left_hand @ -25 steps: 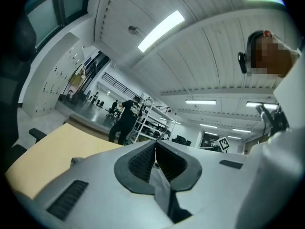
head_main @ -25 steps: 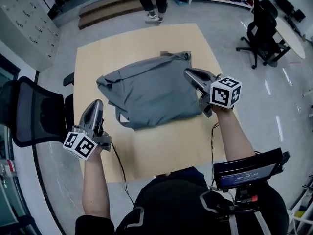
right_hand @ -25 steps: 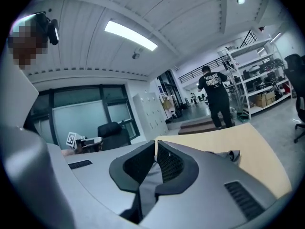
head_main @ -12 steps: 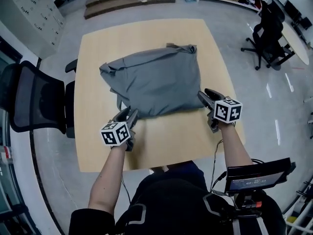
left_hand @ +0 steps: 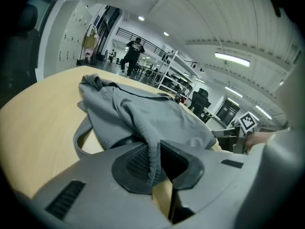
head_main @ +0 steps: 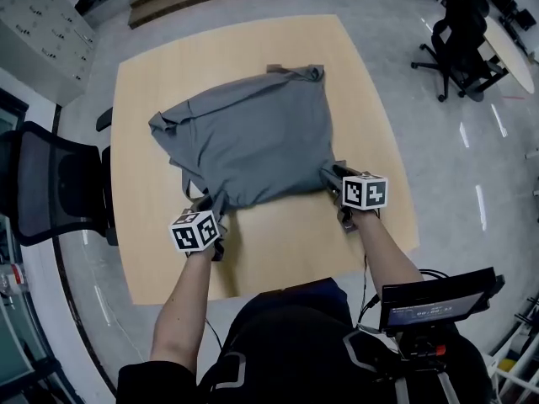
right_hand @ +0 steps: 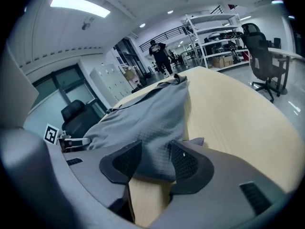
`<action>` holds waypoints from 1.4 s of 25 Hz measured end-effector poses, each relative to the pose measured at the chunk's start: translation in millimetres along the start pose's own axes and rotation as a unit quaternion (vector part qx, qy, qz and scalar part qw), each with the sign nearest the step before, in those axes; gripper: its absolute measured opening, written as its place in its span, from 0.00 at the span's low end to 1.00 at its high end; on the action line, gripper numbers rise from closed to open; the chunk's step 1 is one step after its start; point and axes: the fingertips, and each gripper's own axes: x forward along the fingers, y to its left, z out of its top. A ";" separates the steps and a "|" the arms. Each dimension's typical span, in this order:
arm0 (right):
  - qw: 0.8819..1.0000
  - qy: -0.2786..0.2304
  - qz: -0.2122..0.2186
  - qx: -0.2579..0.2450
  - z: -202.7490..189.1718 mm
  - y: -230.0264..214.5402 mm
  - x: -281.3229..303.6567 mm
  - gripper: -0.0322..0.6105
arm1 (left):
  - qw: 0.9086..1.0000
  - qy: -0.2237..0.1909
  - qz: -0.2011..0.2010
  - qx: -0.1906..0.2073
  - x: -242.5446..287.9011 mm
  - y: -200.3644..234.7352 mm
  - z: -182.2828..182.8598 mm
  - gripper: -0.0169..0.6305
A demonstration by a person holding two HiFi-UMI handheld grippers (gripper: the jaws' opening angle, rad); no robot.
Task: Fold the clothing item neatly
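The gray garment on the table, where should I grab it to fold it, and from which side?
Take the garment by the two corners of its near edge, coming low over the table from the person's side; that edge lies flat and free. The left tool has just been closing on one; the right tool, just opening, straddles the other.

Grey left claw (head_main: 211, 203), grey right claw (head_main: 328, 173), black-and-white marker cubes (head_main: 195, 231), black top (head_main: 286, 348), thin black cable (head_main: 365, 280)
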 end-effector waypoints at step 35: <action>1.000 0.008 0.002 -0.010 -102.6 18.6 -140.6 0.15 | 0.981 0.034 -0.142 0.126 -200.8 0.1 -85.4 0.31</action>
